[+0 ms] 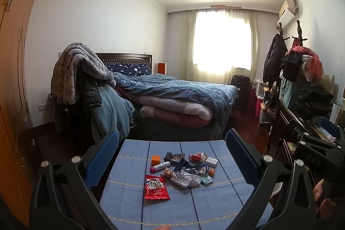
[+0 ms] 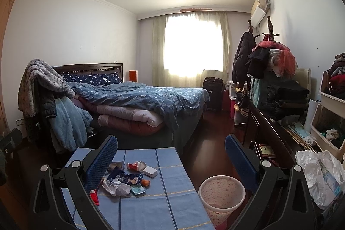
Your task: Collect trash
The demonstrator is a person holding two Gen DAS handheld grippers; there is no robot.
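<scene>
A pile of trash lies on a small table with a blue cloth: a red snack packet, a crumpled white wrapper, a dark blue wrapper, a pink-capped tube, an orange box and a small white box. My left gripper is open and empty, held above the table's near side. My right gripper is open and empty, to the right of the pile. A pink waste bin stands on the floor right of the table.
A bed with blue bedding lies beyond the table. A dark dresser piled with clothes runs along the right wall, with a white plastic bag near my right gripper. A wardrobe is on the left.
</scene>
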